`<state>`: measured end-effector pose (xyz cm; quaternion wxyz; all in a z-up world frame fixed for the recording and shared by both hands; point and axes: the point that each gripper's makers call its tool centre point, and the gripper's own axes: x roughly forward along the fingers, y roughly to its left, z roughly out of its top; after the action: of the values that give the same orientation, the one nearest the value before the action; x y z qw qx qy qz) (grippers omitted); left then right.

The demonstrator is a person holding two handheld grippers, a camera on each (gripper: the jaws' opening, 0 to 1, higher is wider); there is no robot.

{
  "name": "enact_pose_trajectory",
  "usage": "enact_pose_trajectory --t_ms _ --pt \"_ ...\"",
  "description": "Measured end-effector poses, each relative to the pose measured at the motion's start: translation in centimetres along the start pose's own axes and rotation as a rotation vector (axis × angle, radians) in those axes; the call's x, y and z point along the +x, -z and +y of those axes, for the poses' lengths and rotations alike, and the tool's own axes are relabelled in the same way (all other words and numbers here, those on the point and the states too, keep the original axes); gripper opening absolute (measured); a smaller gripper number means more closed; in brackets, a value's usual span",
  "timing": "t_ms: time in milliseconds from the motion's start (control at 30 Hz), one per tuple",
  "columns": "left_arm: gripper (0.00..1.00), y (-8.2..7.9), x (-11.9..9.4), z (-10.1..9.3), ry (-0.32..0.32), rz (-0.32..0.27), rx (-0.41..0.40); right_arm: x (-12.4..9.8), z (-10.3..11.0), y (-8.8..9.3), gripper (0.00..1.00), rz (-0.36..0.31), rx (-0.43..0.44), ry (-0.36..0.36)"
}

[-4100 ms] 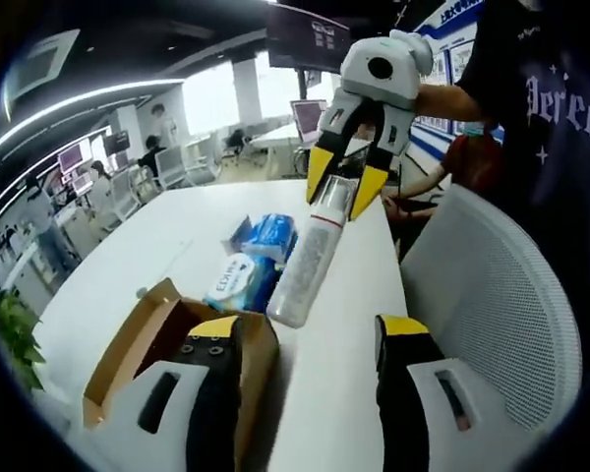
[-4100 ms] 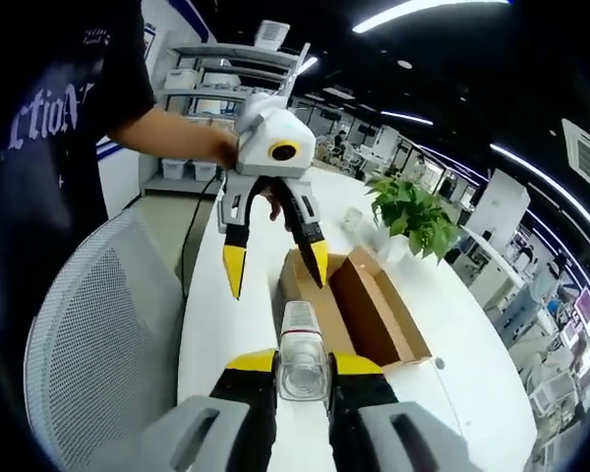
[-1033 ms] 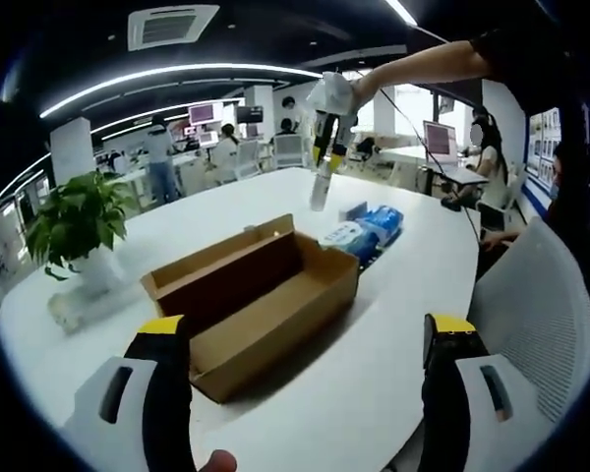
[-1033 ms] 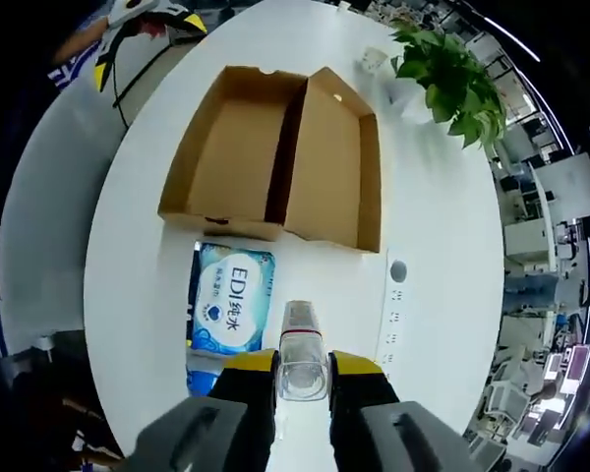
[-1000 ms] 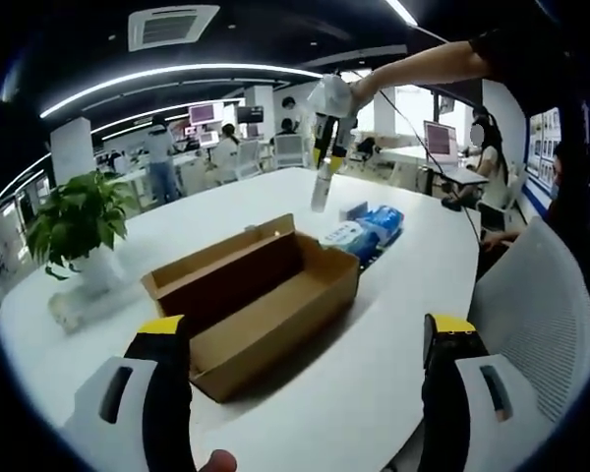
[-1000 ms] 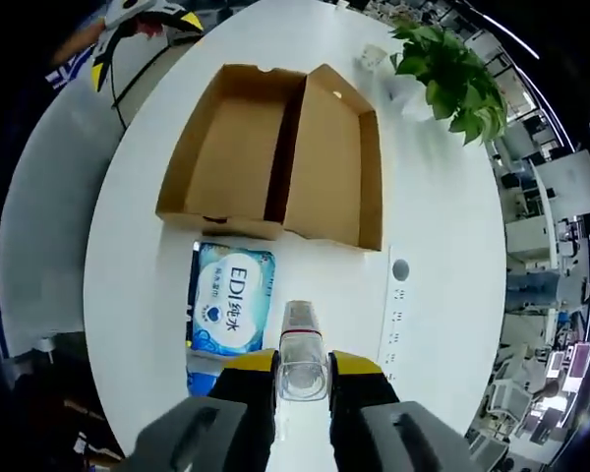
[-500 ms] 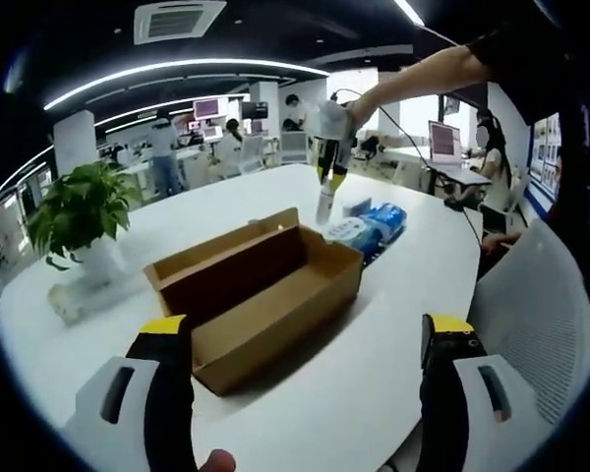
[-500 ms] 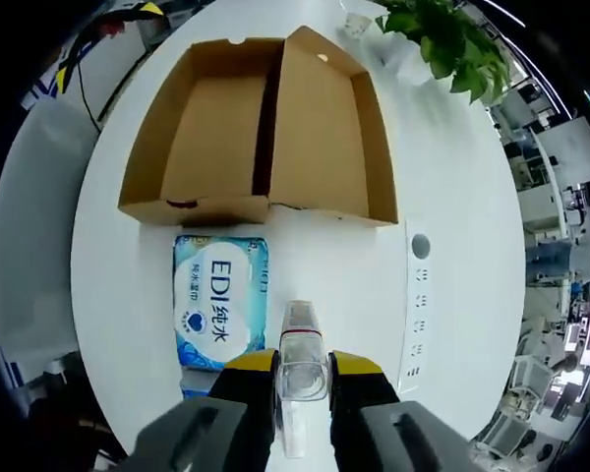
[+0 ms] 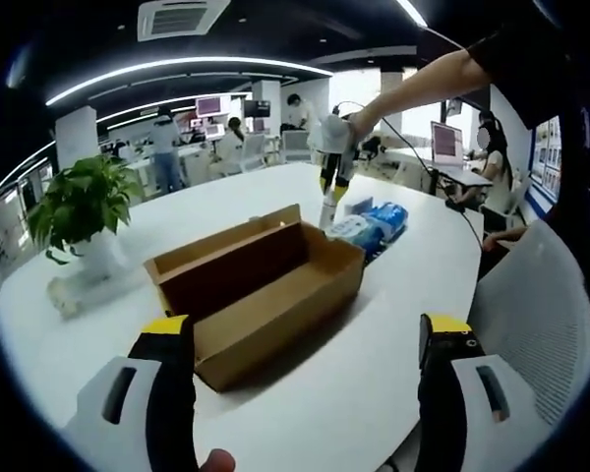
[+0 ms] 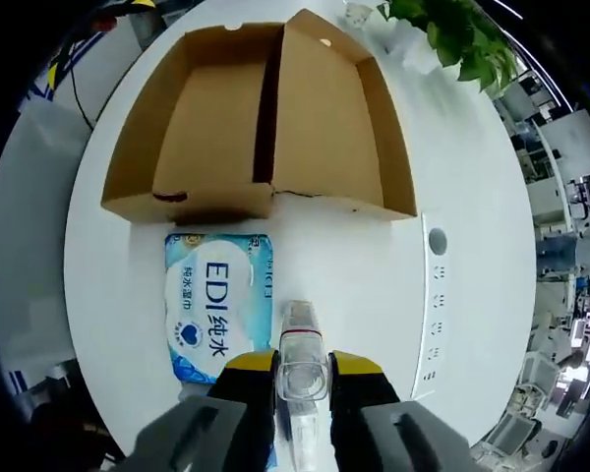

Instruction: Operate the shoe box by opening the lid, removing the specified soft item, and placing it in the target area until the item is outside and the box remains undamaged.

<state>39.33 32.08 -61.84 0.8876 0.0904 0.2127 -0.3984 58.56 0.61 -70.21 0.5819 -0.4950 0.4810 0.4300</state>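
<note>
Brown corrugated cardboard shoe box (image 10: 265,118), lid folded back flat, interior bare — it lies on the white round table (image 10: 344,256), well apart from my left gripper (image 9: 305,383), whose yellow-tipped jaws stand spread wide with nothing between them.

Item in hand: a clear, soft plastic tube-shaped pack with a white cap (image 10: 300,369), pinched between the jaws of my right gripper (image 10: 302,374) and held above the table. In the left gripper view the same gripper (image 9: 332,162) hangs over the far side of the box with the pack (image 9: 328,210) dangling below it. The long axis runs along the jaws, free end pointing down at the table, beside the blue-and-white wet-wipe packet printed "EDI" (image 10: 219,305).

Other stock: a green potted plant (image 9: 74,211) beyond the box.

Risks, as I judge them:
- Released from here, the upright pack would likely topple — possibly against the box wall or onto the wipes.
- Squeezing harder could crush the soft body.
- Lowering end-first may buckle it; better to tilt its length flat first.
</note>
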Motion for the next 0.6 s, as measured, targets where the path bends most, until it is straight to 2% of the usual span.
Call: enact_pose_trajectory --t_ms 100,167,433,600 --pt "0.93 0.3 -0.1 0.0 0.001 0.002 -0.008 0.1 -0.1 -0.1 0.16 0.013 -0.027 0.001" --pt "0.93 0.4 -0.1 0.0 0.001 0.004 -0.013 0.1 -0.2 -0.5 0.16 0.000 -0.002 -0.002" --pt "0.91 0.8 0.1 -0.1 0.004 0.010 -0.022 0.1 -0.3 -1.0 0.16 0.005 -0.026 -0.016" --pt "0.91 0.8 0.1 0.1 -0.003 0.006 -0.025 0.2 -1.0 -1.1 0.18 0.002 -0.065 0.009"
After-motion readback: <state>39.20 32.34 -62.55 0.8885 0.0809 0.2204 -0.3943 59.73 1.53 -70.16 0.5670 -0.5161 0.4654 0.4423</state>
